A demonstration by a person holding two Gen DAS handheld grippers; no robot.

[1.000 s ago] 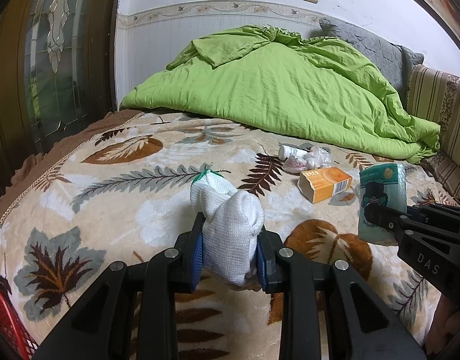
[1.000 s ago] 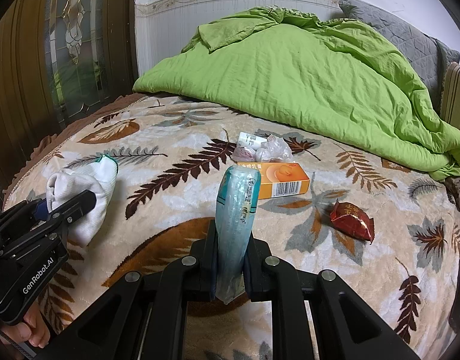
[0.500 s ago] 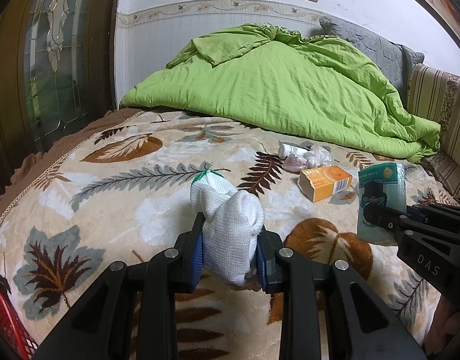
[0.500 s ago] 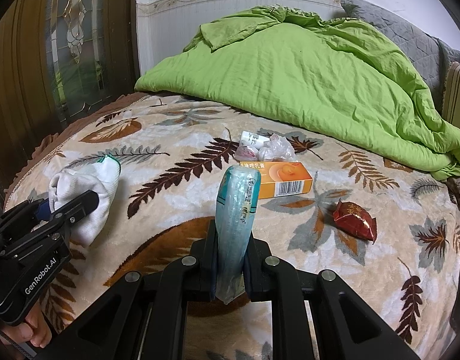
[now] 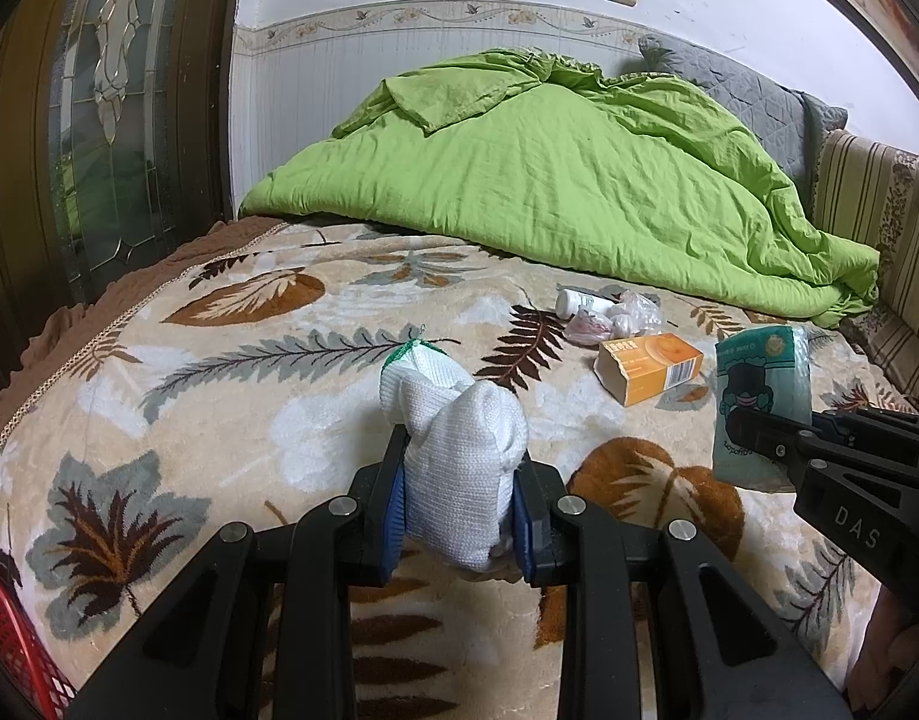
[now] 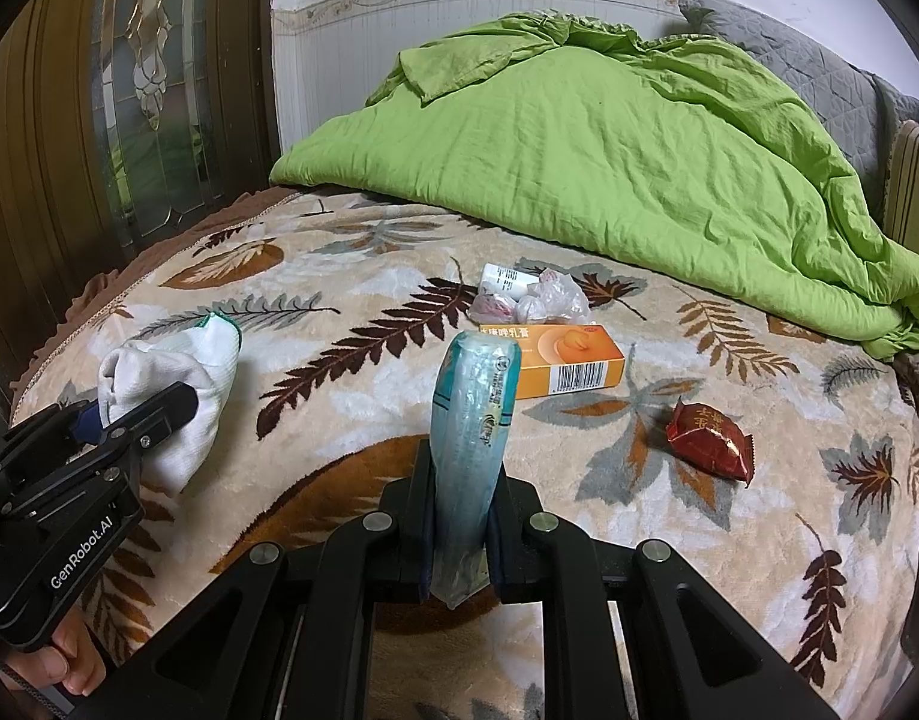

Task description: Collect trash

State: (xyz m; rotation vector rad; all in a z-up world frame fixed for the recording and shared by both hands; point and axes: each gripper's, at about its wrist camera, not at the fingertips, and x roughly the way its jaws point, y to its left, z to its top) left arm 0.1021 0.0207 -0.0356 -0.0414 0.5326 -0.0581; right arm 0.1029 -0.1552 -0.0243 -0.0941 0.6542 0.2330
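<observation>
My left gripper point(image 5: 459, 504) is shut on a white knitted glove with a green cuff point(image 5: 453, 438), held above the leaf-patterned blanket point(image 5: 219, 396); the glove also shows in the right wrist view point(image 6: 177, 384). My right gripper point(image 6: 459, 516) is shut on a teal tissue pack point(image 6: 471, 420), also seen in the left wrist view point(image 5: 759, 396). On the blanket lie an orange box point(image 6: 567, 366), a crumpled clear plastic bag point(image 6: 543, 300) with a small white bottle point(image 6: 504, 279), and a red wrapper point(image 6: 708, 438).
A green duvet point(image 5: 549, 180) is piled at the back of the bed. A wooden door with glass panels point(image 5: 99, 120) stands at the left. A red basket's edge point(image 5: 3, 648) shows at the lower left. A striped headboard point(image 5: 867, 198) is at the right.
Both grippers have edged slightly forward over the bed, holding the same items. Nothing was taken or let go.
</observation>
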